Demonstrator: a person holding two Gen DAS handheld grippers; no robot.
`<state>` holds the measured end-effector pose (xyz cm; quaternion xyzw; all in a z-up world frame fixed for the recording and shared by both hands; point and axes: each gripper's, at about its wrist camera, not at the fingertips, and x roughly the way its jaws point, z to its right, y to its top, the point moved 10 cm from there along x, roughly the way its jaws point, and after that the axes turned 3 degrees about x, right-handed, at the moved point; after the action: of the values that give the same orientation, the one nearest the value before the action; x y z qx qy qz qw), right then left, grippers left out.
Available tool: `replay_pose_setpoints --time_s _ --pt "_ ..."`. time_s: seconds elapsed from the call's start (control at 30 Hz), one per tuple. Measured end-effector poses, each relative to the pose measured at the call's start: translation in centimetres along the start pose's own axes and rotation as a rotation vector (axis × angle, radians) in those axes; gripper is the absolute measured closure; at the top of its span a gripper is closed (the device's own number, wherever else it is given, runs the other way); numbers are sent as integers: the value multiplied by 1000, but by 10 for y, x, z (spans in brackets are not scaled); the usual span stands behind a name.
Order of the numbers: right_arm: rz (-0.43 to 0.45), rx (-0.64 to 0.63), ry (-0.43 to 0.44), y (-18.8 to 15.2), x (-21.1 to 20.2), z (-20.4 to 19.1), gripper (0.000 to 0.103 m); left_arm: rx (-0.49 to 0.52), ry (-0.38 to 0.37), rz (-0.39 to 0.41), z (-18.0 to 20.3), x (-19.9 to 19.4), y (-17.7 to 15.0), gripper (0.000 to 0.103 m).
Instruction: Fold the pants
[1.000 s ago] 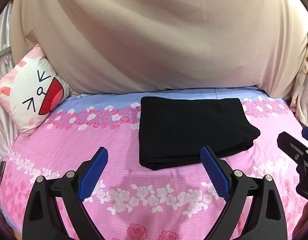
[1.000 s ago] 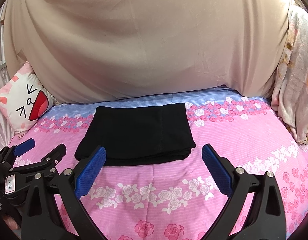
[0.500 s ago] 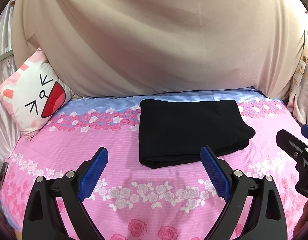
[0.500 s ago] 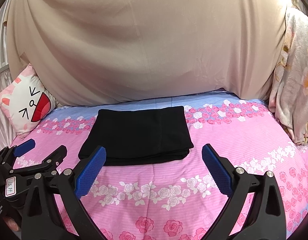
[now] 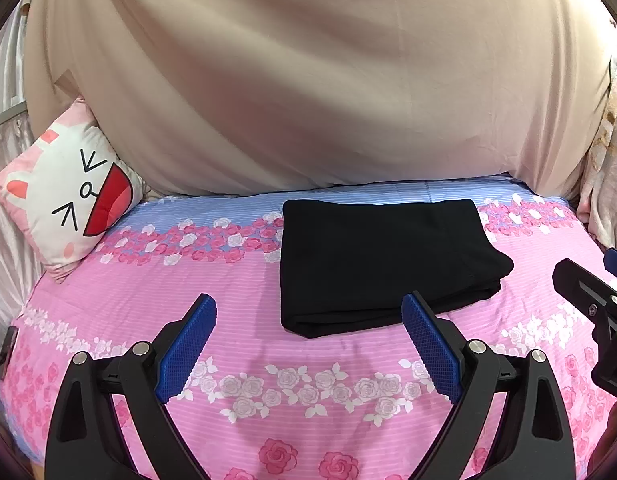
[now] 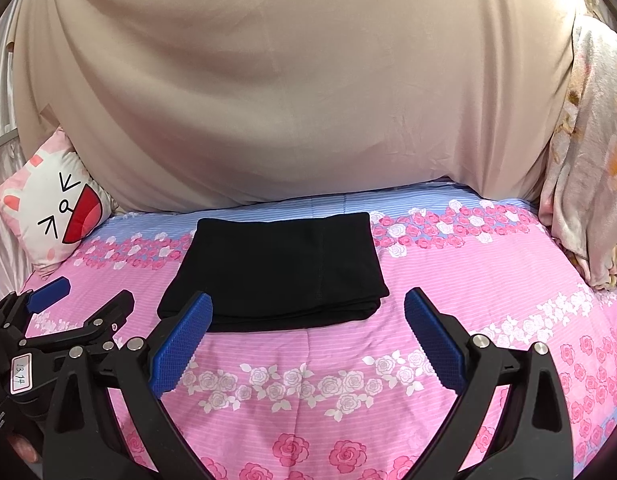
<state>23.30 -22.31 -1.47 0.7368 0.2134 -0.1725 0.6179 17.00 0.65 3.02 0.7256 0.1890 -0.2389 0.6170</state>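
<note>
Black pants [image 5: 382,264] lie folded into a compact rectangle on the far middle of a bed [image 5: 236,360] covered in a pink and blue rose-print sheet, layered edges stacked along the near side. The left tongs [image 5: 308,344] hang above the near part of the bed, spread wide and holding nothing, well short of the cloth. The right tongs [image 6: 306,340] hover alongside, equally wide and empty. A cartoon-face pillow [image 5: 68,200] leans at the far left, a beige drape [image 5: 308,80] hangs behind, and a floral cloth [image 6: 588,140] sits at the far right. Judging by the tidy bundle and both tongs clear of it, folding appears finished; at most a small squaring of the slightly offset near-right corner remains.
</note>
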Motion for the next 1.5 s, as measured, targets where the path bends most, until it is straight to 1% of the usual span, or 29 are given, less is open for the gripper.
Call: replay_pose_setpoints --time_s 1.5 --pt "-1 -2 -3 0 0 -3 8 2 15 4 -2 -1 2 11"
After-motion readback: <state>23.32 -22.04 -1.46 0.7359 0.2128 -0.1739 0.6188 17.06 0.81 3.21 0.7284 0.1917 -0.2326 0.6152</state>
